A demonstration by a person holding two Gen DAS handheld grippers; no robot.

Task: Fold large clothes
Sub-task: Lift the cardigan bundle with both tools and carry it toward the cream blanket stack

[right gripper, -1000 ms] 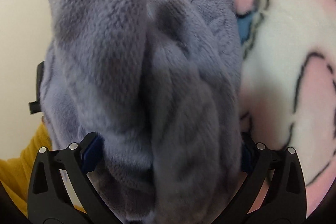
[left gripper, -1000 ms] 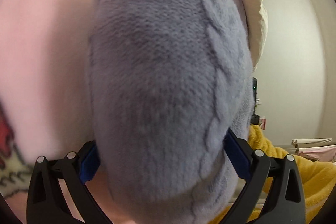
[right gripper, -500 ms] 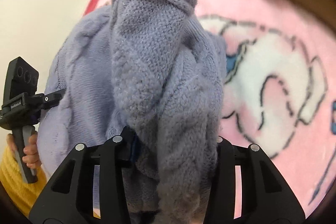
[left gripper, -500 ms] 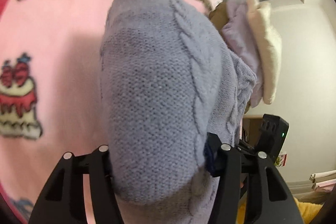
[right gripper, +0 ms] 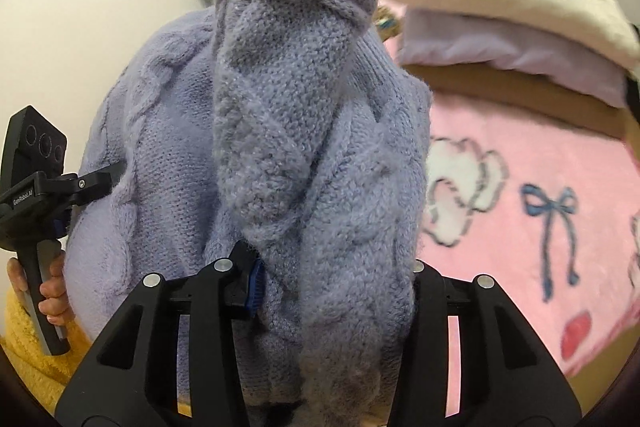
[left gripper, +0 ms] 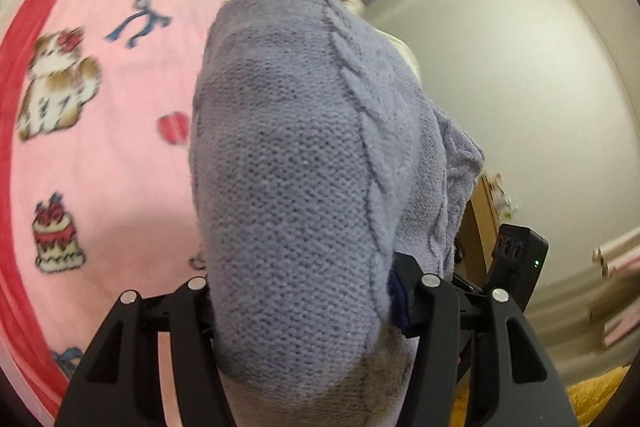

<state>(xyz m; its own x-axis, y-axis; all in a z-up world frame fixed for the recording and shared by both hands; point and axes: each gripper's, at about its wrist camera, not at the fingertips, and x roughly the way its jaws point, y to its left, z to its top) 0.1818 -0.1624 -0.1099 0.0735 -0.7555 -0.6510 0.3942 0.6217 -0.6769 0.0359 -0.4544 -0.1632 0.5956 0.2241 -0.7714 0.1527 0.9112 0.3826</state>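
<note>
Pink blanket [left gripper: 120,155] underneath; left gripper [left gripper: 304,291] & right gripper [right gripper: 332,267] both clamping lavender sweater [right gripper: 280,131] aloft, spreading it flat probably coming next.

Fuzzy cable-knit wool sweater [left gripper: 304,179], plush fleece blanket [left gripper: 120,155], matt black plastic left hand-held gripper [left gripper: 304,291]

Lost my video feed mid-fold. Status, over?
Left gripper and right gripper both shut on lavender knit sweater, lifted above pink blanket. Stacked pillows beyond. Nothing seen blocking.
</note>
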